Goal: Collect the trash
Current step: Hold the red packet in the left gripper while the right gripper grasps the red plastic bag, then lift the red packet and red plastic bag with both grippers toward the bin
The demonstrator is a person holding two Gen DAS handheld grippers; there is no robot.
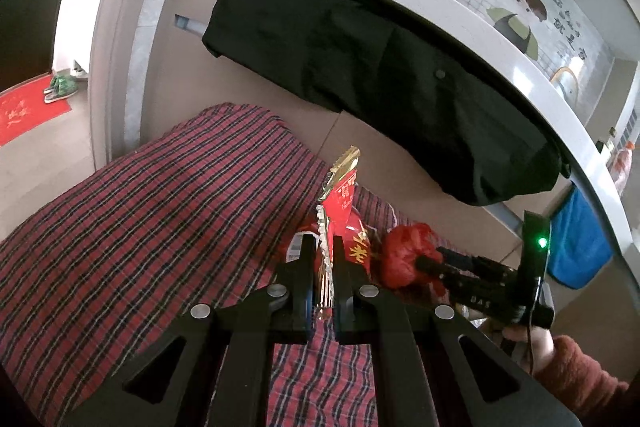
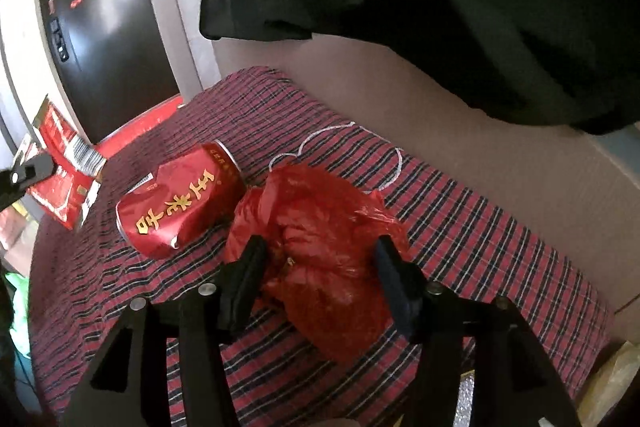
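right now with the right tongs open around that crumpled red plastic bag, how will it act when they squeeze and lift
The red plastic bag looks thin and crinkled, so it will probably squash between the right tongs rather than resist. It seems light, so it should lift easily. The glossy film may slip, and loose folds may droop.

We count three pieces of trash: one red snack wrapper [image 1: 338, 203], at nine o'clock in the right wrist view; one crushed red can [image 2: 180, 199], near centre; and one crumpled red plastic bag [image 2: 320, 247], at five o'clock of the can. We also count one plaid cloth [image 2: 480, 227], one black garment [image 1: 380, 75], one blue towel [image 1: 580, 247] and two grippers.
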